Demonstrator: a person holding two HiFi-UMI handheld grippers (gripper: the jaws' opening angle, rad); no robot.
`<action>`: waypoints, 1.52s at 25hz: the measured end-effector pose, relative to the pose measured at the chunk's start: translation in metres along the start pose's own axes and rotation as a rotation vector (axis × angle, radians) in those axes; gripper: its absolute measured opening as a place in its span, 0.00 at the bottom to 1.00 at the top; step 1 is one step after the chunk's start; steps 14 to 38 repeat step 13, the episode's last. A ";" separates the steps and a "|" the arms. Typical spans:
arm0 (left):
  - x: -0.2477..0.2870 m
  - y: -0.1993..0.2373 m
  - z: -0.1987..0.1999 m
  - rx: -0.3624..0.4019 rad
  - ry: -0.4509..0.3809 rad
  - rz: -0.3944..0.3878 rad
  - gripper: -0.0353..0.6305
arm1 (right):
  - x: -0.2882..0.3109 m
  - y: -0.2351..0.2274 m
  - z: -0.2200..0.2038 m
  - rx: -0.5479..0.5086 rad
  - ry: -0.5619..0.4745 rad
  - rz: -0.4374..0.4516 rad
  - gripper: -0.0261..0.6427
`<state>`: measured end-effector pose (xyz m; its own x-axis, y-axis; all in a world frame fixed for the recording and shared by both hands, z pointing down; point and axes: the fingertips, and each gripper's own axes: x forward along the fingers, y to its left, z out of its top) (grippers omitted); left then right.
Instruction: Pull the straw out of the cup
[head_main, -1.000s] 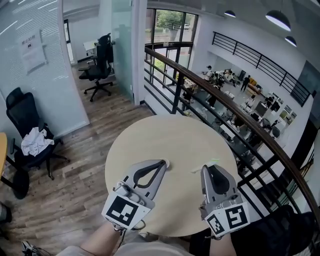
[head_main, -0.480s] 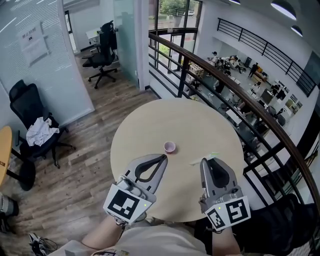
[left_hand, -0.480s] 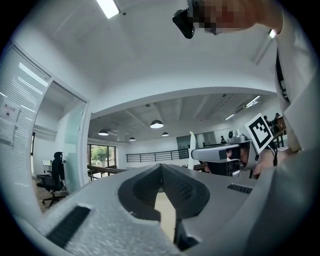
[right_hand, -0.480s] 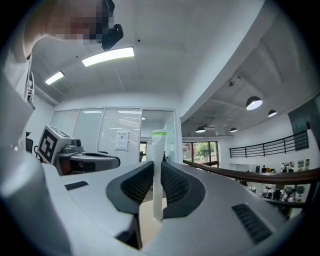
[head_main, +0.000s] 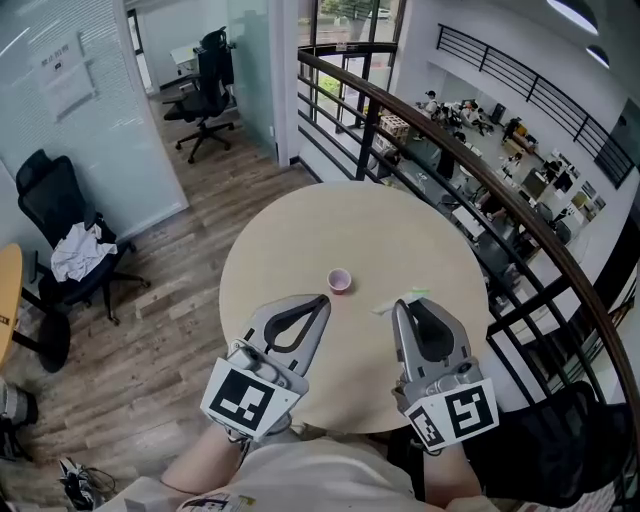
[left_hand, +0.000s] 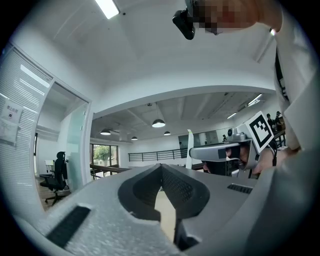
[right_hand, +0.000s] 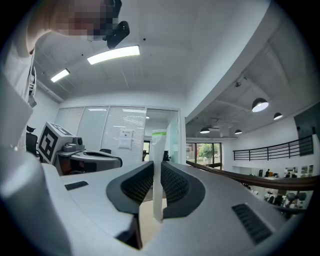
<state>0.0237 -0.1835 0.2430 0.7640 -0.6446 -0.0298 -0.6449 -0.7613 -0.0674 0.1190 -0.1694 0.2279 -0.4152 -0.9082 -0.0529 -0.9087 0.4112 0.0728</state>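
On the round table (head_main: 330, 225) the pink cup (head_main: 340, 281) stands upright near the middle, nothing in it, and I see it well apart from both tools. A second ago the tip of the left gripper (head_main: 323, 299) covered nearly all of it, half a second ago it came into sight, now there's clear table between the cup and both sets of jaws. Both grippers sit lower in the head view than before, closer to the person's body.

Right gripper (head_main: 400, 305) is unchanged: jaws nearly together, clamped on the white straw (right_hand: 158, 175), which stands up between the pads in the right gripper view with its green tip on top. From the head view the straw (head_main: 384, 308) lies crosswise at the jaw tips, out of the cup and to its right, same as in both earlier frames.

Left gripper (left_hand: 161, 167) has its jaws closed tip to tip with nothing between them, no change. Its view catches the right gripper (left_hand: 220, 151) alongside, straw (left_hand: 190, 150) sticking up
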 end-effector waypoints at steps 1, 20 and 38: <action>0.000 0.000 0.000 0.000 -0.001 0.000 0.07 | 0.000 0.000 0.000 0.001 0.000 0.001 0.12; -0.006 0.000 -0.005 0.003 0.005 0.004 0.07 | -0.001 -0.003 -0.004 0.028 -0.013 -0.008 0.12; -0.006 0.000 -0.005 0.003 0.005 0.004 0.07 | -0.001 -0.003 -0.004 0.028 -0.013 -0.008 0.12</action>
